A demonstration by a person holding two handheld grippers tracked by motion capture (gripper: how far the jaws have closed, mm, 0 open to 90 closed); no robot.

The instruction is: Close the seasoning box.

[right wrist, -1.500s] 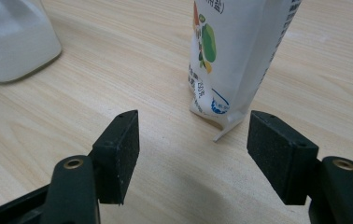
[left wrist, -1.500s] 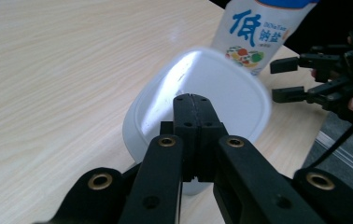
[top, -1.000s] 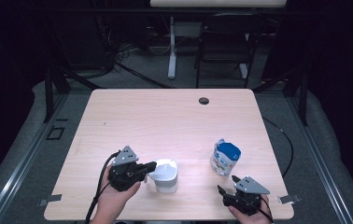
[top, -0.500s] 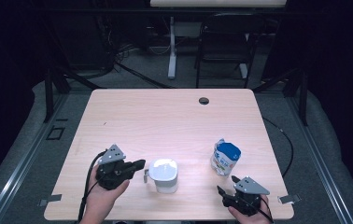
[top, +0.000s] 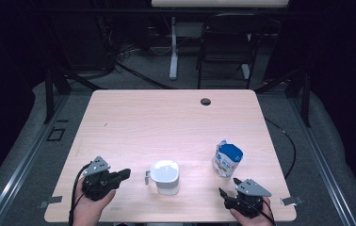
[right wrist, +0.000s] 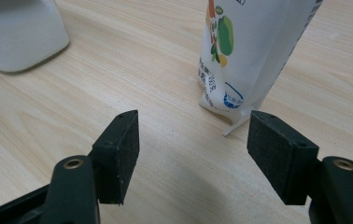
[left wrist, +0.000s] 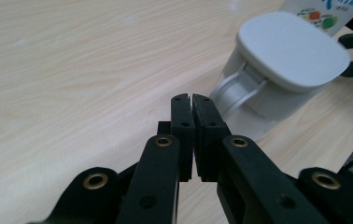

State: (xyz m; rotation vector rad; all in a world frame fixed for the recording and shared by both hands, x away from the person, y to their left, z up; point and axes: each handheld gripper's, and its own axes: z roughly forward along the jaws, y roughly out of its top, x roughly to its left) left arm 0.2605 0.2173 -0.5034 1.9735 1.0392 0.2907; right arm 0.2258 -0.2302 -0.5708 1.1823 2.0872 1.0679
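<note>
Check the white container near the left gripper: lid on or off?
On. The flat white lid sits squarely over the white container, covering its top; no opening shows.

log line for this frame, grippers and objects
left gripper: shut, empty, beside white lidded jug | right gripper: open, empty, facing blue-white pouch | pouch upright on table

pouch (right wrist: 254, 51) print too blurred to read, no other lettering
</note>
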